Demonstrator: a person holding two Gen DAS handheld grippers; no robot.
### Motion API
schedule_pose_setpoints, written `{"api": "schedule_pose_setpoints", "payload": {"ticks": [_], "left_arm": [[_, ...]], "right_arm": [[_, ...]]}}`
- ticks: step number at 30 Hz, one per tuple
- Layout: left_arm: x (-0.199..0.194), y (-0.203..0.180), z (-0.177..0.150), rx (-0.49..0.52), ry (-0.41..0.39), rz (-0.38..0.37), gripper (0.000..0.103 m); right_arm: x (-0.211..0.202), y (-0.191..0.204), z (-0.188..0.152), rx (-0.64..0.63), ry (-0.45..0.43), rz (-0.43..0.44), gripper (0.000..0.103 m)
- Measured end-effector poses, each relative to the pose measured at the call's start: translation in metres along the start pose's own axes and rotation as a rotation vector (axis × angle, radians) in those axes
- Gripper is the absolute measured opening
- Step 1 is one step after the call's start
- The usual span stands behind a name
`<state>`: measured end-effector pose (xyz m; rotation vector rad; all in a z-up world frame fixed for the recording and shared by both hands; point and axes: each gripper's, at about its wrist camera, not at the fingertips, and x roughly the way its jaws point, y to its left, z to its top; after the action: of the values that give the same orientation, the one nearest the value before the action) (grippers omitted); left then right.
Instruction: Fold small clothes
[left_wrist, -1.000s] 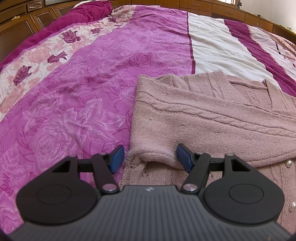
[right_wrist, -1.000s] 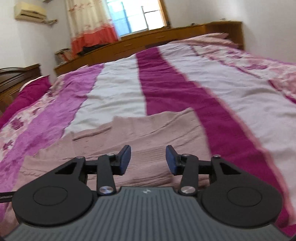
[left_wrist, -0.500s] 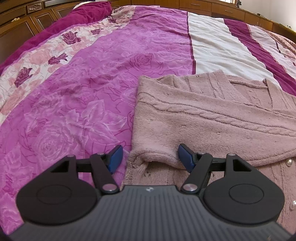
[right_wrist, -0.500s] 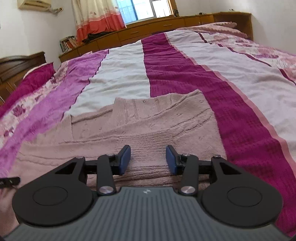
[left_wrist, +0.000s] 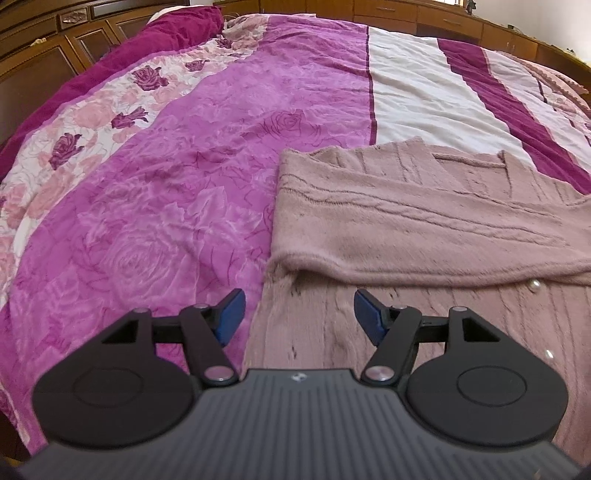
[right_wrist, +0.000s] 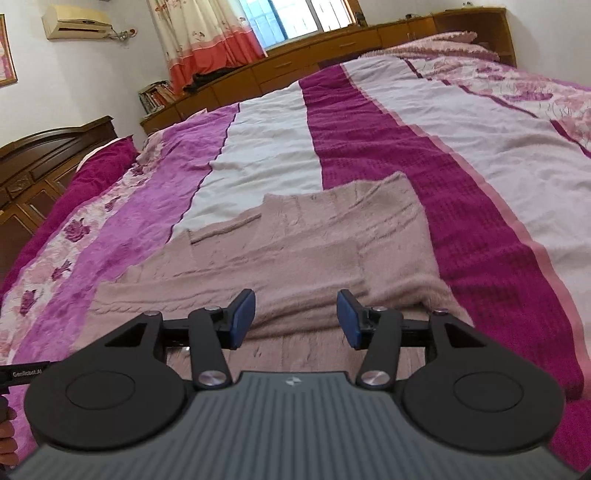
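A dusty-pink knitted cardigan (left_wrist: 424, 236) lies flat on the bed, both sleeves folded across its front and pearl buttons (left_wrist: 532, 285) showing. My left gripper (left_wrist: 299, 312) hovers open over the cardigan's lower left part, a little short of the folded sleeve's edge, nothing between its blue pads. In the right wrist view the same cardigan (right_wrist: 295, 258) spreads ahead. My right gripper (right_wrist: 296, 317) hangs above its near right part, jaws opening, nothing pinched between them.
The bed is covered by a magenta, pink and white striped floral bedspread (left_wrist: 177, 177). Dark wooden headboard panels (left_wrist: 44, 48) stand at the left. A window with curtains (right_wrist: 207, 33) and low wooden cabinets (right_wrist: 332, 44) lie beyond the bed. A hand (right_wrist: 5, 435) shows at the lower left.
My left gripper has drawn back from the folded sleeve edge that lay between its pads. My right gripper has pulled back too, tilted, and its jaws have widened.
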<state>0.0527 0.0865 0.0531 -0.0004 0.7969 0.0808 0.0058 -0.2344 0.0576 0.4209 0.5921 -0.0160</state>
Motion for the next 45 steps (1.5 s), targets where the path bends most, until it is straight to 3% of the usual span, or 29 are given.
{"api": "schedule_pose_setpoints", "payload": {"ticks": [12, 31, 38, 45], "left_arm": [[-0.040, 0.011, -0.026, -0.019, 0.033, -0.010, 0.067], [-0.075, 0.042, -0.080, -0.018, 0.097, 0.004, 0.067], [-0.068, 0.050, -0.094, -0.066, 0.161, -0.093, 0.067], [-0.055, 0.037, -0.093, 0.049, 0.175, -0.133, 0.068]], "right_arm": [[-0.044, -0.015, -0.024, 0.005, 0.116, 0.038, 0.057], [-0.114, -0.074, -0.053, 0.060, 0.181, -0.086, 0.057], [-0.120, -0.075, -0.059, 0.062, 0.245, -0.068, 0.057], [-0.103, -0.074, -0.060, 0.081, 0.312, -0.022, 0.058]]}}
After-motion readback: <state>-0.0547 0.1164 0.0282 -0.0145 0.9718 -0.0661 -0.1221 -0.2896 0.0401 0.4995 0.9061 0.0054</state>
